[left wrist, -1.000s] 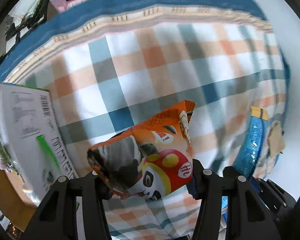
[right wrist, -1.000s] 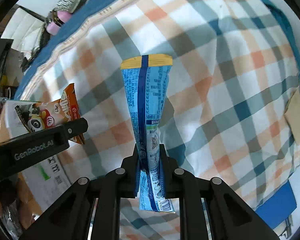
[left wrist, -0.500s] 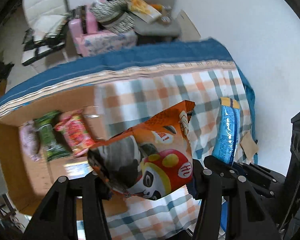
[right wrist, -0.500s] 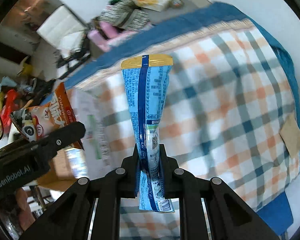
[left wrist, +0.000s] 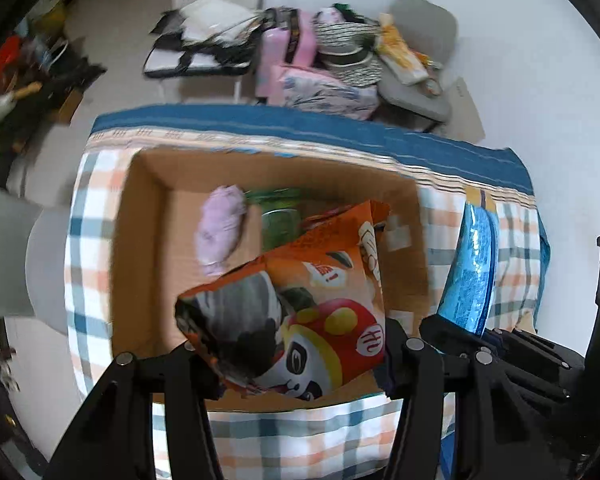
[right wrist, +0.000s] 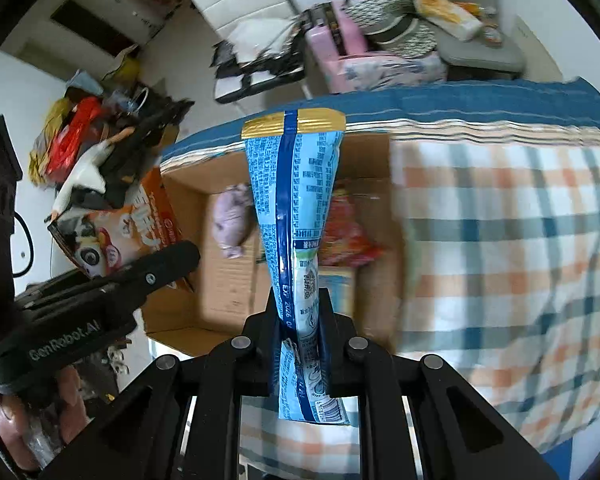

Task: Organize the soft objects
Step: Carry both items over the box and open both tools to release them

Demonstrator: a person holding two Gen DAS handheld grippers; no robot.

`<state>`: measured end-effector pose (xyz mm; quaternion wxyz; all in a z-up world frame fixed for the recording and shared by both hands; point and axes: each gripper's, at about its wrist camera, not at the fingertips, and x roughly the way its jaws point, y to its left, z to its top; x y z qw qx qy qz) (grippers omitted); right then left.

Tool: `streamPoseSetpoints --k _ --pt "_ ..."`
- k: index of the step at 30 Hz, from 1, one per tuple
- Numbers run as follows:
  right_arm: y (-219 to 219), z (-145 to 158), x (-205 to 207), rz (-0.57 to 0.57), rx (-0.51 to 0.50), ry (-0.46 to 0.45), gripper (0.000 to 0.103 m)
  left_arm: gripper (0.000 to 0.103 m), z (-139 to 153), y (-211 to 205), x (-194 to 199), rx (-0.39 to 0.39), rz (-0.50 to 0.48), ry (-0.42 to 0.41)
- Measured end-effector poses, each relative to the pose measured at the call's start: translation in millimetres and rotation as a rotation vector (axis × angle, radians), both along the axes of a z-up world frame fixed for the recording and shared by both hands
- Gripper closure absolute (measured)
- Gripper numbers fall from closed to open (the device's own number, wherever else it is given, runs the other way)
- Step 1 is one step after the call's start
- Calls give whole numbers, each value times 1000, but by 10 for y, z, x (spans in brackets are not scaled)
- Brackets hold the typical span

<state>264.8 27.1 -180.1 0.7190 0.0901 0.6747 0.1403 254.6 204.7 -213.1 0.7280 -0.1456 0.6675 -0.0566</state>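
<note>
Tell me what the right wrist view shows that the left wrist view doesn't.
Only the right wrist view shows the right claw shut on the blue packet, the packet's printed back, the person's hand under the left claw, and a red packet unobstructed in the box. Only the left wrist view shows the left claw shut on the orange bag and a green packet. Both show the box, the purple pouch, the checked cloth and the clutter behind.

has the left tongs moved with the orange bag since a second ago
Yes. The left tongs have carried the orange snack bag from over the checked cloth leftward to above the open cardboard box.
</note>
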Motion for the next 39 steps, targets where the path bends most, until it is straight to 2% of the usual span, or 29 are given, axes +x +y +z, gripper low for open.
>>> streamPoseSetpoints --k 8,16,21,28,37,39 --pt "703 -349 44 38 6 31 87 52 -495 460 -94 -1 58 78" --pt "858 -922 40 44 -33 97 87 52 -1116 513 -158 -11 50 208" --pt "884 -1176 20 59 -59 127 87 52 -1363 491 -198 -1 49 260" --pt "906 -1385 -11 86 -80 154 85 51 -1473 371 -217 50 21 278" --pt "798 -1554 -51 88 -82 196 80 51 -1396 225 -253 126 20 274" --pt "764 -1543 -68 90 -89 191 79 48 -1350 181 -258 133 24 262"
